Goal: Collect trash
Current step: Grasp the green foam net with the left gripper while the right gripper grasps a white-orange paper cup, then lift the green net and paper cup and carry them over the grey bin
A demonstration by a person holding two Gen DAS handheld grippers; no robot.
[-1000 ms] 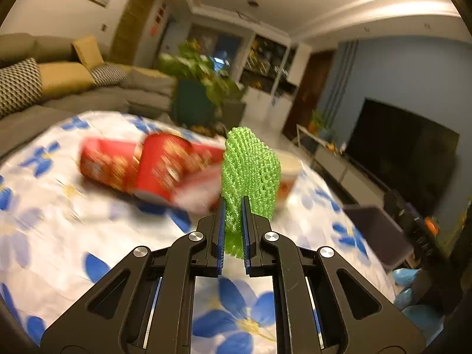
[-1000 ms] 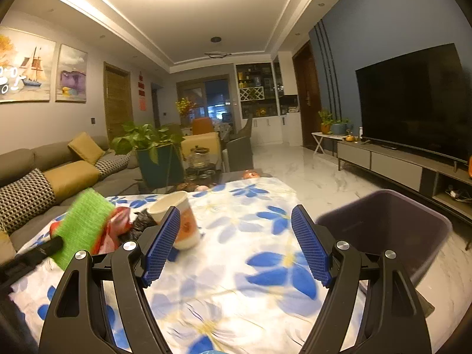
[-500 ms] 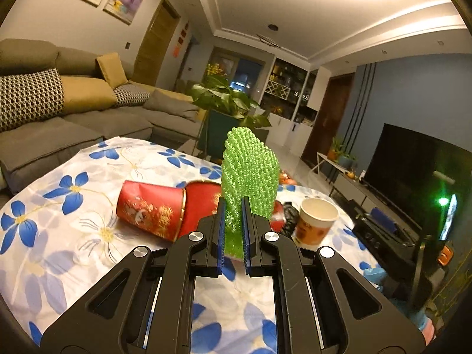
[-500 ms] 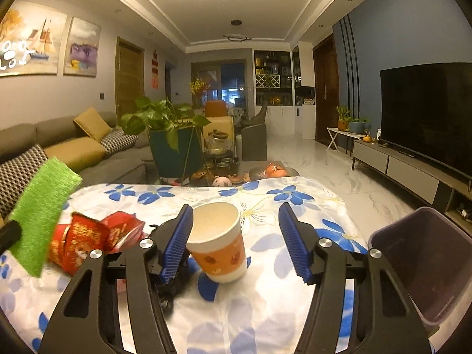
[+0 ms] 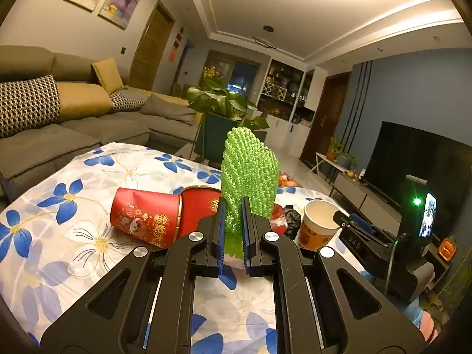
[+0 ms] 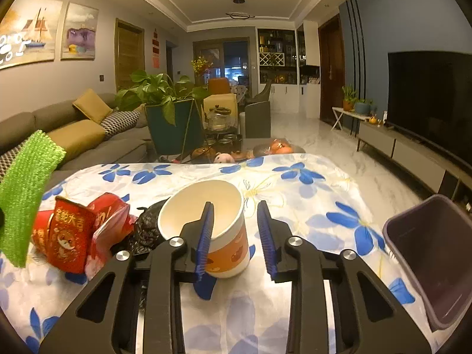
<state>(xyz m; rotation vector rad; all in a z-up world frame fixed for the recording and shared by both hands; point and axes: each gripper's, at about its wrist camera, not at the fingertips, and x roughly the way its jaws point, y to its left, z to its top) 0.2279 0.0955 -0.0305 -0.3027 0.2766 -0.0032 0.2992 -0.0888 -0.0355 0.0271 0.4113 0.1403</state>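
My left gripper (image 5: 233,206) is shut on a green foam net (image 5: 250,177), which stands upright between the jaws above the table; the right wrist view shows the net (image 6: 26,188) at the far left. A white and orange paper cup (image 6: 227,244) stands on the flowered tablecloth (image 6: 295,183). My right gripper (image 6: 234,208) is open, its left finger inside the cup's mouth and its right finger outside the cup's right wall. Red printed cups (image 6: 66,236) lie on their sides left of the paper cup, also seen as red cups (image 5: 144,221) beyond the left gripper.
A crumpled black bag (image 6: 144,230) lies between the red cups and the paper cup. A purple bin (image 6: 427,253) stands off the table's right edge. A sofa (image 5: 73,118) is at the left, a potted plant (image 6: 165,109) behind the table, a TV (image 6: 427,94) at the right.
My right gripper has moved forward onto the paper cup and its jaws have narrowed, one finger now inside the rim. The left gripper still holds the green net and has risen a little.
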